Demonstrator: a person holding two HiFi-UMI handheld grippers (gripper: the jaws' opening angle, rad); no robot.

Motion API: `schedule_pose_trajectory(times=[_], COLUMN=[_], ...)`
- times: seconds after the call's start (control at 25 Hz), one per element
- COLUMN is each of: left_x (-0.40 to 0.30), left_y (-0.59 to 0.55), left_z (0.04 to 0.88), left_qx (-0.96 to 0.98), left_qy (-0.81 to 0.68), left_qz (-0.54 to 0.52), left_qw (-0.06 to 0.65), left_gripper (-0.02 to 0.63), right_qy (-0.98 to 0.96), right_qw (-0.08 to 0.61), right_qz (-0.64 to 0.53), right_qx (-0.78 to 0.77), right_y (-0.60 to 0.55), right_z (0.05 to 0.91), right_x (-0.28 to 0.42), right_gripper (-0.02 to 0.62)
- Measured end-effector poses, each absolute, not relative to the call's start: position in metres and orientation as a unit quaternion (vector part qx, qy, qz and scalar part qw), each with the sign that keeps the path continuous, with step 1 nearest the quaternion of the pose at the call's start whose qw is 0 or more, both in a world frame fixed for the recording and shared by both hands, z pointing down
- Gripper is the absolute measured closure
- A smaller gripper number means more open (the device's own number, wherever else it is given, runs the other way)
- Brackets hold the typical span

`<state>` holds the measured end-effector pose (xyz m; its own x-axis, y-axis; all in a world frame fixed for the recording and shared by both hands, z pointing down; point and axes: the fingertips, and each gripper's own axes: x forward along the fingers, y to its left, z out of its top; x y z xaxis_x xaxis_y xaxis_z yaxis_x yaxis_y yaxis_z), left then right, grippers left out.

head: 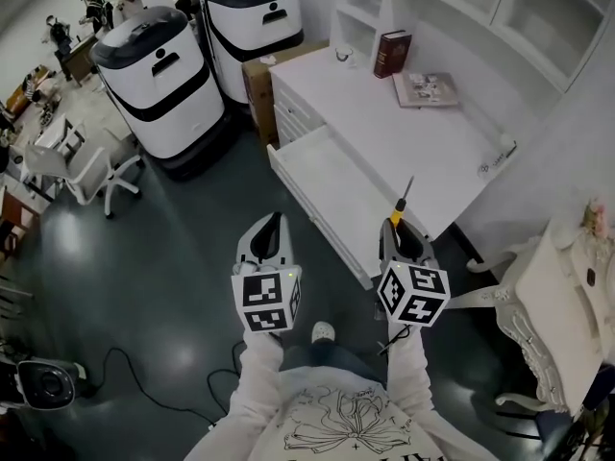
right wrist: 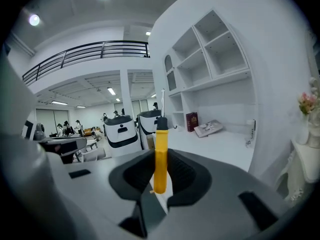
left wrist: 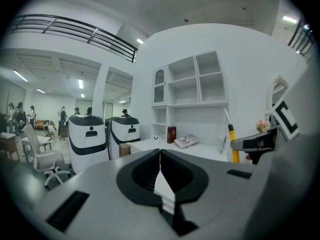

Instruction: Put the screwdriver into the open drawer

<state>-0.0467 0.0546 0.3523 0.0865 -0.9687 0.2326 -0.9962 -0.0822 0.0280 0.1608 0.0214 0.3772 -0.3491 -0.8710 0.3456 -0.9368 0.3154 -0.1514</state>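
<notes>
A screwdriver [head: 397, 211] with a yellow handle and thin metal shaft stands upright between the jaws of my right gripper [head: 396, 230]; the gripper is shut on its handle [right wrist: 160, 159]. It hangs near the front corner of the white desk [head: 423, 147], to the right of the open drawer [head: 332, 195], whose inside looks bare. My left gripper [head: 272, 230] is held beside it over the dark floor, shut with nothing in it [left wrist: 160, 153]. The left gripper view shows the screwdriver [left wrist: 233, 145] off to the right.
Two white-and-black machines [head: 159, 80] stand left of the desk, with a cardboard box [head: 258, 84] between. A red book [head: 392, 52] and a magazine [head: 425, 88] lie on the desk. An ornate white chair [head: 553, 305] is at right, an office chair [head: 91, 171] at left.
</notes>
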Motion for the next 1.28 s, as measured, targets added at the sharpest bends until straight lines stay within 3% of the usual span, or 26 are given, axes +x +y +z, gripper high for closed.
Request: schedule_pose_trajectory(times=[0.6, 1.28], left_x=[-0.049, -0.082], left_y=[-0.03, -0.202], left_z=[0.382, 0.401], left_qx=[0.715, 0.749], left_qy=[-0.682, -0.64], left_qz=[0.101, 0.112], left_qw=[0.115, 0.128], left_gripper=[0.6, 0.6], right_qy=[-0.81, -0.785], right_qw=[0.124, 0.152], right_qz=[0.193, 0.216], right_qx=[0.54, 0.56], right_y=[-0.065, -0.21], right_z=[0.414, 0.444], right_x=[0.16, 0.116], right_gripper=[0.525, 0.525])
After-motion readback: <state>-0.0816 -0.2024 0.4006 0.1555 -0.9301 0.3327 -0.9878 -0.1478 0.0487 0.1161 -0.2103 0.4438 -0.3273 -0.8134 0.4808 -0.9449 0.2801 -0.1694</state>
